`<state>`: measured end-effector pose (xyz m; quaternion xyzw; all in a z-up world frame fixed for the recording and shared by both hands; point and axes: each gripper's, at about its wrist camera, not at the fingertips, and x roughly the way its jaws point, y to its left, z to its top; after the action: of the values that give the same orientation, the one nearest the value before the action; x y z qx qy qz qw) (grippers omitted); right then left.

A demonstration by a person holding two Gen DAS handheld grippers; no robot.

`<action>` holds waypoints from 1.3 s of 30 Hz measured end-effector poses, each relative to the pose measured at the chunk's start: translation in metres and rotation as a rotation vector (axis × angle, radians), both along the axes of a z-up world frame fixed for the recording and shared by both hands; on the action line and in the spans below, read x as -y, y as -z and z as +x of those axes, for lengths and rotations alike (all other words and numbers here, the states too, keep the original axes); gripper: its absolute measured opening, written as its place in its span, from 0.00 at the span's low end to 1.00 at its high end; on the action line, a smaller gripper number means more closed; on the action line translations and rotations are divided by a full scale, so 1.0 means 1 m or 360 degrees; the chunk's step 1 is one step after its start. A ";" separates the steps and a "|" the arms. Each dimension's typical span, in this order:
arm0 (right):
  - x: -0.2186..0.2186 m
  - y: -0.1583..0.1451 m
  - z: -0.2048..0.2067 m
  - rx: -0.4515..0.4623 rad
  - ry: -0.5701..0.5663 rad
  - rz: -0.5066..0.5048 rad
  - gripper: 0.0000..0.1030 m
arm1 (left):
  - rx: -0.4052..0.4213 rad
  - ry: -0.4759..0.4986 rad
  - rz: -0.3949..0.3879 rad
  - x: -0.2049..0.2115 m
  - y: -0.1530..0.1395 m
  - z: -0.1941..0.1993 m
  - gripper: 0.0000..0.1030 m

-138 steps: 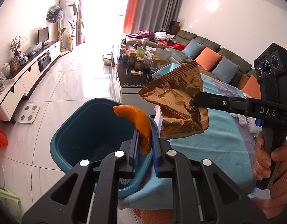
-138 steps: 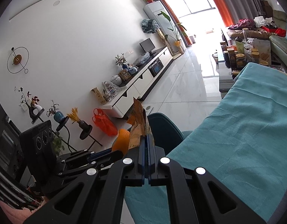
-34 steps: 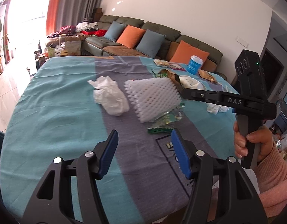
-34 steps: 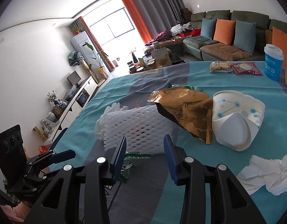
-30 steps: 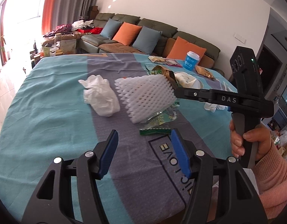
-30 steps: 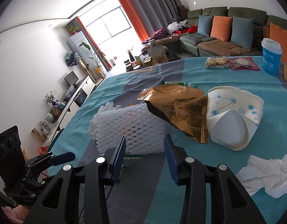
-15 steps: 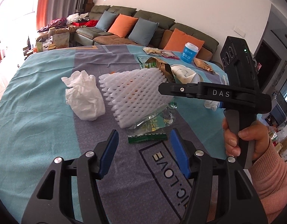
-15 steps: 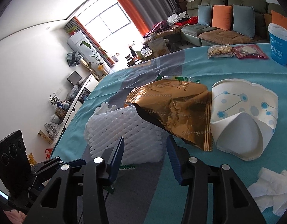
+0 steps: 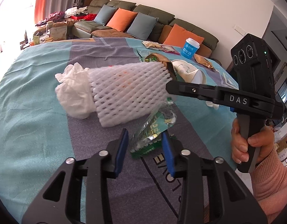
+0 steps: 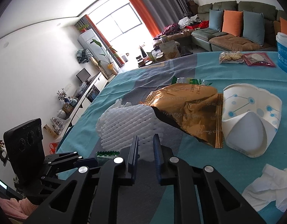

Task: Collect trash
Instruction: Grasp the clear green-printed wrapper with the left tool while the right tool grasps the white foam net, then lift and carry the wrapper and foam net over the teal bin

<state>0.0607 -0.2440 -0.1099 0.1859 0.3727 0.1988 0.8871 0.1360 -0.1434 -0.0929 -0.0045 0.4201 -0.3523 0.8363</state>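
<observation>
Your left gripper has just been closing around the crumpled green wrapper on the tabletop; its blue pads flank the wrapper, though you cannot tell whether they press it yet. Your right gripper has also been narrowing, and its pads pinch the near edge of the white foam net. The net lies between a white crumpled tissue and the gold snack bag, which rests against a squashed paper cup.
</observation>
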 end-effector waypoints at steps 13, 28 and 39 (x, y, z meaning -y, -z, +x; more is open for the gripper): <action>-0.003 -0.007 -0.003 0.0055 -0.0004 -0.0015 0.08 | 0.0014 0.0024 -0.0022 -0.005 -0.001 -0.004 0.10; 0.000 -0.028 -0.017 0.0189 0.0014 0.0031 0.06 | 0.0102 -0.0040 -0.0039 -0.028 -0.016 -0.017 0.03; 0.003 -0.031 -0.018 0.0214 0.0045 0.0054 0.06 | 0.0115 -0.0144 -0.0054 -0.055 -0.021 -0.029 0.03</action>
<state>0.0428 -0.2475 -0.0784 0.1924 0.3064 0.2047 0.9095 0.1072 -0.0885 -0.0719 -0.0249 0.3830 -0.3212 0.8657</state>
